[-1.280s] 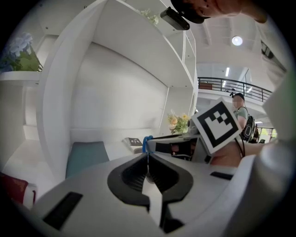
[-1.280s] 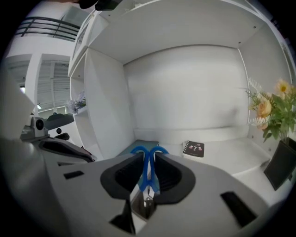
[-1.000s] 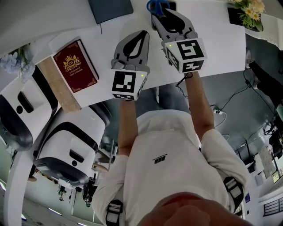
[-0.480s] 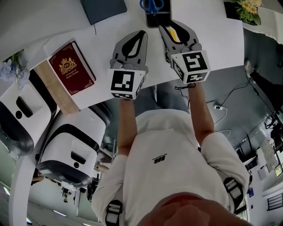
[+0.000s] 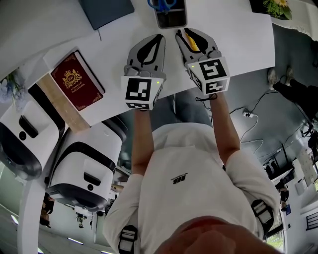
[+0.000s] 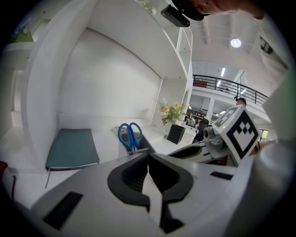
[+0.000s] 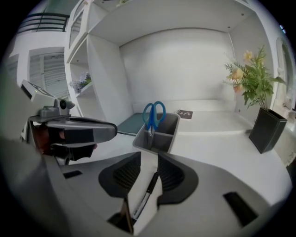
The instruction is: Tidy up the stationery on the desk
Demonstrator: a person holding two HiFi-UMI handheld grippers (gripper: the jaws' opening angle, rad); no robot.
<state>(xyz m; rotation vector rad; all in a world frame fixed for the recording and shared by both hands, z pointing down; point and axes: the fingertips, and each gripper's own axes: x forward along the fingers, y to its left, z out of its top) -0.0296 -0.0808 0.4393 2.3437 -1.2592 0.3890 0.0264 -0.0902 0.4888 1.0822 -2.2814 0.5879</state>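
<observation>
A grey pen holder (image 5: 171,19) stands at the desk's far side with blue scissors (image 5: 160,4) in it. My right gripper (image 5: 180,33) hovers just short of the holder, shut on a black pen (image 7: 147,192) that lies lengthwise between its jaws. A yellowish piece (image 5: 193,43) shows beside the pen. In the right gripper view the holder (image 7: 157,132) and the scissors (image 7: 153,115) are straight ahead. My left gripper (image 5: 161,37) is beside the right one, shut and empty, with its tips (image 6: 148,155) touching. The holder (image 6: 141,144) lies just beyond them.
A teal notebook (image 5: 105,11) lies left of the holder, against the back wall. A dark red book (image 5: 77,82) rests at the desk's left near edge. A black pot with flowers (image 7: 268,129) stands at the far right. A small dark card (image 7: 185,113) lies behind the holder.
My right gripper has drawn back a little from the pen holder, and the yellowish piece now shows between its jaws. The left gripper has hardly moved.
</observation>
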